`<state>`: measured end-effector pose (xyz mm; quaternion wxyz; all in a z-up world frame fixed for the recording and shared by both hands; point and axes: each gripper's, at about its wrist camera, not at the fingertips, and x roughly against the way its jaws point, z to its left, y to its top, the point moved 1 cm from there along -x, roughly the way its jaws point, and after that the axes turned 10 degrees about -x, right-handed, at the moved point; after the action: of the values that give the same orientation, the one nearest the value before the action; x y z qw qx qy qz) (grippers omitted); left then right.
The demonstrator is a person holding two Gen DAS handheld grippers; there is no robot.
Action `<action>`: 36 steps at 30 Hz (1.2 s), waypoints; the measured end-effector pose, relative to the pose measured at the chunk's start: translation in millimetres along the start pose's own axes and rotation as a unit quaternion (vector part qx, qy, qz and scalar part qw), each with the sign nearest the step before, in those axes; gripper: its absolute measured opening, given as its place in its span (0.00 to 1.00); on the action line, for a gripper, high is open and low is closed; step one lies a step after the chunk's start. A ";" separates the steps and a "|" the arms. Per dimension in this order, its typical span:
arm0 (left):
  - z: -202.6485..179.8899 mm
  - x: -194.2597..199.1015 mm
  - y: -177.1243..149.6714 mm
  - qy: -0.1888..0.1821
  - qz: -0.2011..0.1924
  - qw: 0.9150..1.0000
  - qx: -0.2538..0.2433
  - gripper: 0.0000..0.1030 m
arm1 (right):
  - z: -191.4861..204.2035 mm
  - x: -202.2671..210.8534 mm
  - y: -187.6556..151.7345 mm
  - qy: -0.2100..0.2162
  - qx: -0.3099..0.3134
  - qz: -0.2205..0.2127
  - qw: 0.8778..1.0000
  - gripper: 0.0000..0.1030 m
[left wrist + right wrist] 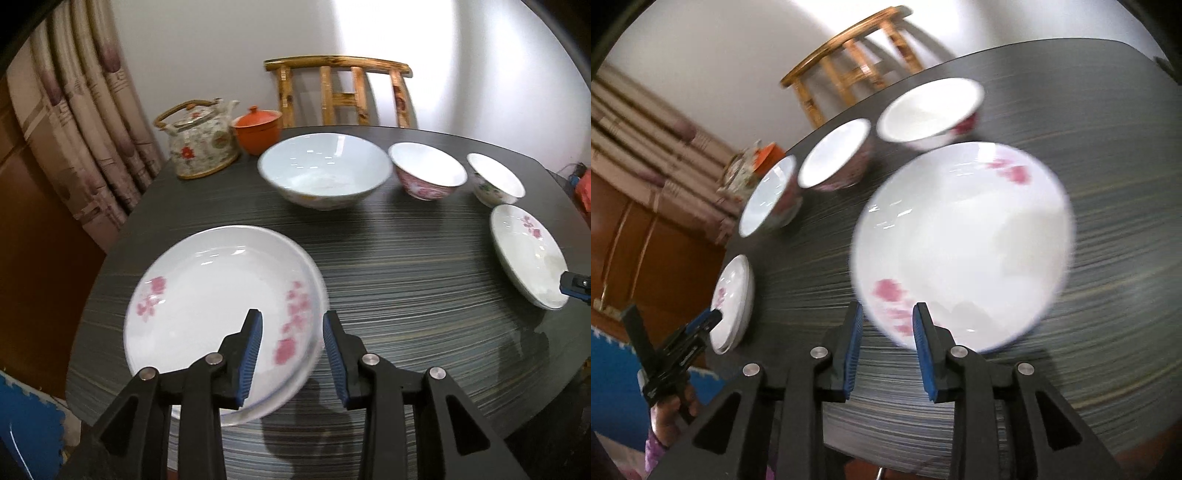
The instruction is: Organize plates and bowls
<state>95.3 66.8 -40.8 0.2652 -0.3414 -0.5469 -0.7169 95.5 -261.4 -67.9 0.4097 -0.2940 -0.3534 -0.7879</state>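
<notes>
In the left wrist view my left gripper (291, 347) is open, its fingers straddling the near right rim of a white plate with pink flowers (218, 314), which lies on another plate at the table's near left. Behind stand a large white bowl (325, 166), a pink-patterned bowl (426, 170) and a small white bowl (495, 181). A smaller flowered plate (528, 254) lies at the right. In the right wrist view my right gripper (886, 343) is open at that plate's (964, 247) near rim. The plate stack (733, 302) and left gripper (701, 325) show at the left.
A floral teapot (201, 147) and an orange lidded pot (256, 129) stand at the dark striped table's (406, 295) far left. A wooden chair (343, 92) stands behind the table. A curtain (74, 129) hangs at the left.
</notes>
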 end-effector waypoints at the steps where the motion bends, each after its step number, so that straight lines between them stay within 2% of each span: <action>1: -4.9 -0.6 1.5 -0.004 0.001 1.000 -0.003 0.34 | -5.8 2.1 2.4 -0.002 -0.005 -0.003 1.000 0.27; 6: -41.9 -6.9 13.0 -0.038 0.008 0.999 -0.023 0.34 | -30.1 11.7 9.3 -0.016 -0.023 -0.023 0.999 0.27; 10: -69.4 -14.5 22.5 -0.090 0.014 0.996 -0.022 0.34 | -44.6 15.2 13.8 -0.015 -0.034 -0.033 0.999 0.28; 15: -98.0 -26.8 38.4 -0.158 0.023 0.987 -0.002 0.34 | -53.7 21.1 18.2 -0.001 -0.043 -0.043 0.998 0.30; 20: -120.5 -37.5 55.9 -0.192 0.024 0.981 -0.004 0.34 | -64.8 32.9 26.0 -0.011 -0.039 -0.062 0.997 0.30; 25: -135.8 -58.2 69.3 -0.239 0.043 0.970 0.011 0.34 | -81.4 31.0 32.1 -0.017 -0.056 -0.061 0.996 0.30; 28: -141.6 -64.8 74.1 -0.248 0.040 0.968 0.024 0.38 | -89.6 24.9 37.7 -0.013 -0.067 -0.056 0.996 0.30; 31: -145.2 -73.9 77.2 -0.256 0.056 0.964 0.032 0.38 | -93.8 20.1 44.1 -0.010 -0.069 -0.054 0.996 0.30; 36: -151.3 -81.3 79.8 -0.277 0.060 0.958 0.035 0.38 | -98.0 11.5 51.6 -0.003 -0.073 -0.048 0.996 0.30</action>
<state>176.2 -99.5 -81.6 0.1573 -0.5491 -0.6023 -0.5576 116.9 -366.0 -99.4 0.3476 -0.3081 -0.3101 -0.8295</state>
